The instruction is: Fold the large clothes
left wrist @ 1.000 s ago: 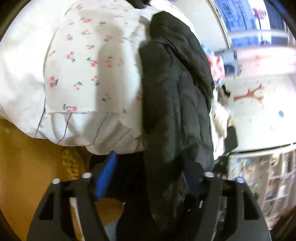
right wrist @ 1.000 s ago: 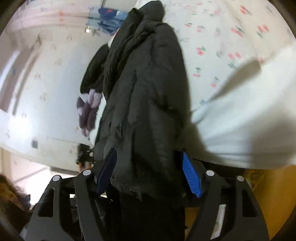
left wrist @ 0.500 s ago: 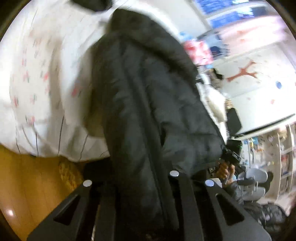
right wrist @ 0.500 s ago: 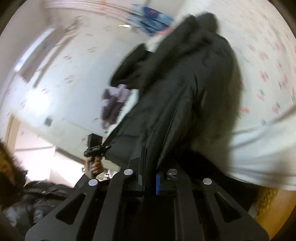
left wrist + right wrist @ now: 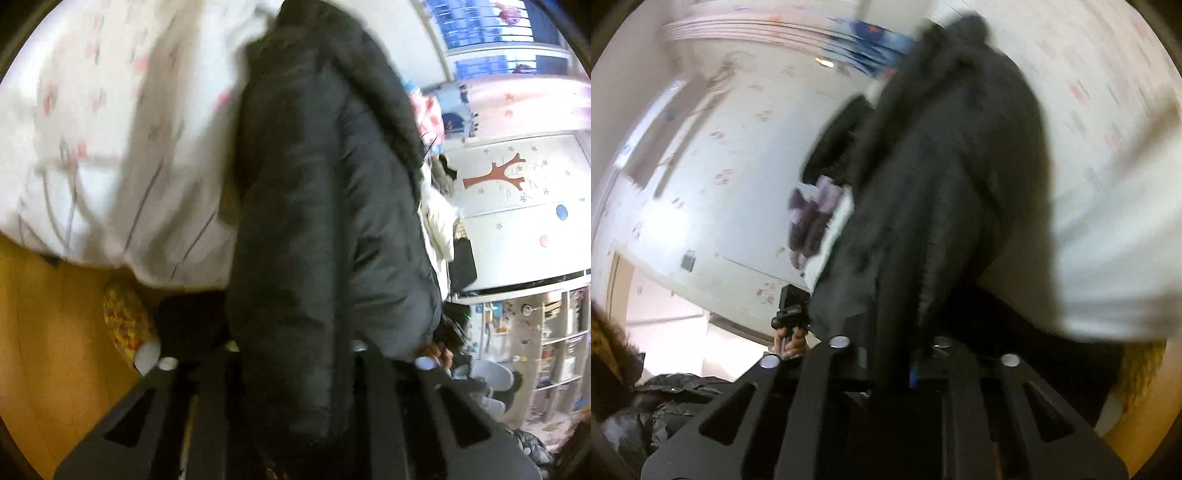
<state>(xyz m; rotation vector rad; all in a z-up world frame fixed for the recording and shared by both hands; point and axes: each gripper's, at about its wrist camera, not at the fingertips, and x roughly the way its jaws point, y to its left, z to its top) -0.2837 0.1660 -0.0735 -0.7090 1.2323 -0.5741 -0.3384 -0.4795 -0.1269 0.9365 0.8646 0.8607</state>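
Note:
A black quilted jacket (image 5: pixel 325 206) lies lengthwise on a bed with a white cherry-print cover (image 5: pixel 92 122). My left gripper (image 5: pixel 295 354) is shut on the jacket's near hem; cloth fills the space between the jaws. In the right wrist view the same jacket (image 5: pixel 942 192) runs up the frame, and my right gripper (image 5: pixel 892 350) is shut on its near edge. The other gripper, held in a hand (image 5: pixel 790 317), shows to the left. Both views are motion-blurred.
The bed's white cover (image 5: pixel 1108 240) hangs over the edge above a wooden floor (image 5: pixel 48 350). A yellow patterned object (image 5: pixel 125 325) lies on the floor under the bed edge. Other clothes (image 5: pixel 812 218) lie on the far side of the bed. Shelves (image 5: pixel 554 332) stand at the right.
Both grippers were open around the jacket's hem a second ago; both have closed on it. The cameras have tilted and the jacket's near end has shifted with them.

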